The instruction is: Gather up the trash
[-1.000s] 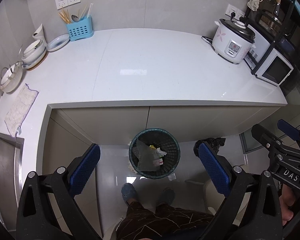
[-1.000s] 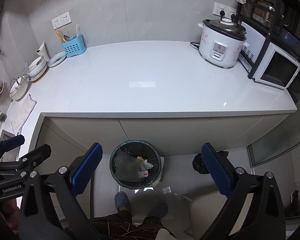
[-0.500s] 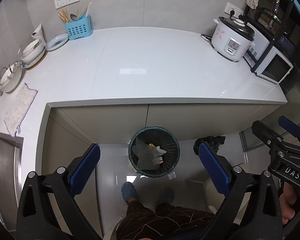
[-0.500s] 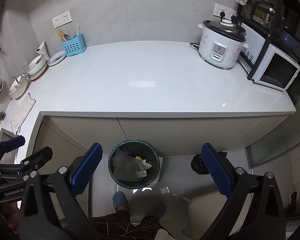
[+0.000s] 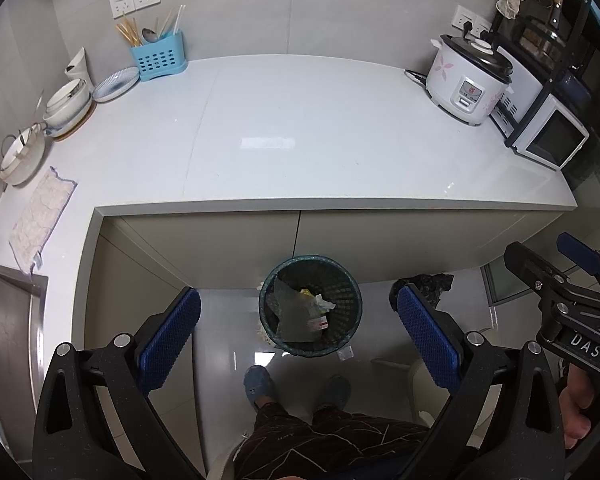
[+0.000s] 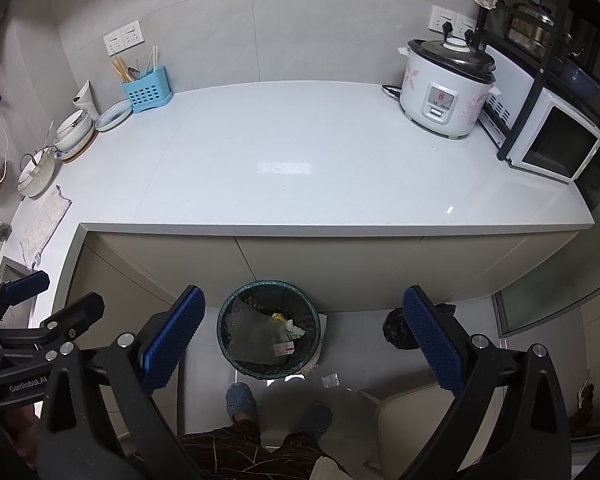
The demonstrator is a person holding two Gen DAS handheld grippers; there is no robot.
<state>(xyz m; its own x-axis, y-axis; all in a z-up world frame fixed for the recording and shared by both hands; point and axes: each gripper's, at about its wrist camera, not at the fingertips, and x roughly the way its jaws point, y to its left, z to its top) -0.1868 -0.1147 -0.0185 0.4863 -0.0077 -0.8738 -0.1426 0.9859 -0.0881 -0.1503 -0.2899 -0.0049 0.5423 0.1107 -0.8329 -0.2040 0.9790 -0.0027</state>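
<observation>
**Both claws held wide above a bin at the foot of the counter**

A person stands on a pale tiled floor facing a white L-shaped counter point(image 5: 320, 128), holding 2 claws high and pointed downward. The left claw point(image 5: 298, 334) is spread wide with nothing between its blue pads; the right claw point(image 6: 304, 338) is likewise spread and empty.

On the floor, close against the cabinet fronts and just ahead of the person's blue slippers point(image 6: 241, 402), stands a round dark-green mesh trash bin point(image 6: 269, 330). Inside it lie crumpled clear bubble wrap, a yellow scrap and a small red-and-white wrapper point(image 6: 285, 347). A small clear scrap point(image 6: 330, 380) lies on the floor just beside the bin, to its right. Farther right sits a tied black bag point(image 6: 396, 330).

At the back left of the counter stand a blue utensil holder point(image 5: 157, 57), plates and bowls. At the right end stand a white rice cooker point(image 5: 466, 80) and a small white oven point(image 5: 550, 140).
</observation>
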